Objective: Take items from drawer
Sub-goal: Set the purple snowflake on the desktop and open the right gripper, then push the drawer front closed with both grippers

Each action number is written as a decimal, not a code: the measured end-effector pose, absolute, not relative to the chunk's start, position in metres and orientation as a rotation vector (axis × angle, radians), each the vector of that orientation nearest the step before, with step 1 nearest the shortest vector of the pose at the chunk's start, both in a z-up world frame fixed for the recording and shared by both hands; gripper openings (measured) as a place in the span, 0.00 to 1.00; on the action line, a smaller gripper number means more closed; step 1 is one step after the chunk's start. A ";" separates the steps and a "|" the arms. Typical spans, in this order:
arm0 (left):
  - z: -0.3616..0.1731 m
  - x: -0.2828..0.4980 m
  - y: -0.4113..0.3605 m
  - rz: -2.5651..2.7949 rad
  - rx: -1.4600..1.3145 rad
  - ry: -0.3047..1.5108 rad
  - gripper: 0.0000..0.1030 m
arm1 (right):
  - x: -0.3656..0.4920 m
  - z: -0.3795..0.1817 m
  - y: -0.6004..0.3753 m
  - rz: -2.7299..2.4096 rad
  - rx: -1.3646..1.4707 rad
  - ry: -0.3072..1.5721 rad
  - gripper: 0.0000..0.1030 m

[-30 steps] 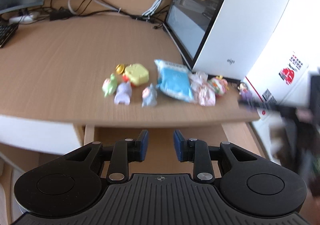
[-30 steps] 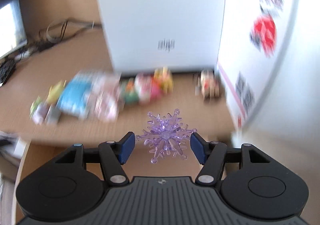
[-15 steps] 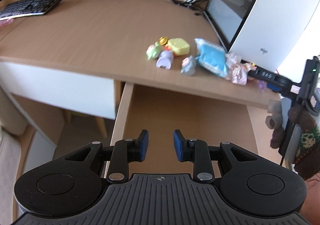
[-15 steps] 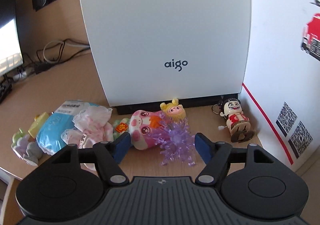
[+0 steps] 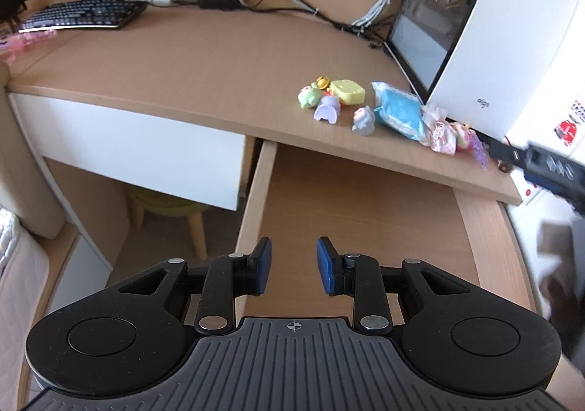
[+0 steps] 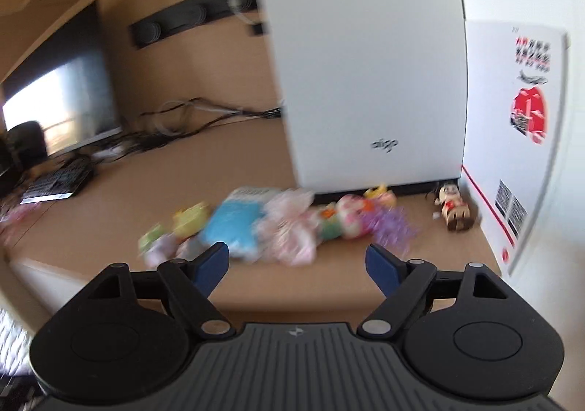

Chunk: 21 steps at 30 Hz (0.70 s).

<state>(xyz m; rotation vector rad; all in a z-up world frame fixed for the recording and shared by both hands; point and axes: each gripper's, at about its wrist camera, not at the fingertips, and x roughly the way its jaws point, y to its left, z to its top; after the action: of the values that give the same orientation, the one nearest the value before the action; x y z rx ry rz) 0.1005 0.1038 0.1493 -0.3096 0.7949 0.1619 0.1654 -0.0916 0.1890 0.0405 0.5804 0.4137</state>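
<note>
The pulled-out wooden drawer (image 5: pixel 358 213) shows only its bare bottom below the desk edge. My left gripper (image 5: pixel 294 266) hovers over its front part, open, with nothing between its blue pads. A row of small toys lies on the desk: a green figure (image 5: pixel 309 96), a yellow box (image 5: pixel 347 91), a blue packet (image 5: pixel 398 111) and a pink lace packet (image 5: pixel 440 128). The purple snowflake (image 6: pixel 393 224) lies at the right end of that row. My right gripper (image 6: pixel 298 265) stands wide open in front of the desk edge, holding nothing.
A white computer case (image 6: pixel 365 64) stands right behind the toys, with a white box (image 6: pixel 512 155) to its right. A small doll (image 6: pixel 453 206) stands between them. A keyboard (image 5: pixel 84 12), a monitor and cables lie at the back left. A stool (image 5: pixel 164 206) stands under the desk.
My right gripper set the purple snowflake on the desk beside the pink toys, opened and drew back. My left gripper pulled back from the desk edge over the drawer.
</note>
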 end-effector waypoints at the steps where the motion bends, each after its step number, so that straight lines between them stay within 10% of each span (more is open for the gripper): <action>1: 0.150 0.093 0.103 0.140 -0.297 0.784 0.29 | 0.149 0.192 -0.090 0.416 0.026 0.582 0.80; 21: 0.078 -0.031 0.012 0.026 -0.103 0.682 0.29 | -0.077 0.126 -0.137 0.301 -0.042 0.679 0.97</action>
<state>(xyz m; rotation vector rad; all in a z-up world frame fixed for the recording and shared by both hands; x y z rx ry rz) -0.0311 0.0124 0.0775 -0.1031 0.6821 0.0262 -0.0773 -0.1372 0.1261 -0.0415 0.6793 0.3005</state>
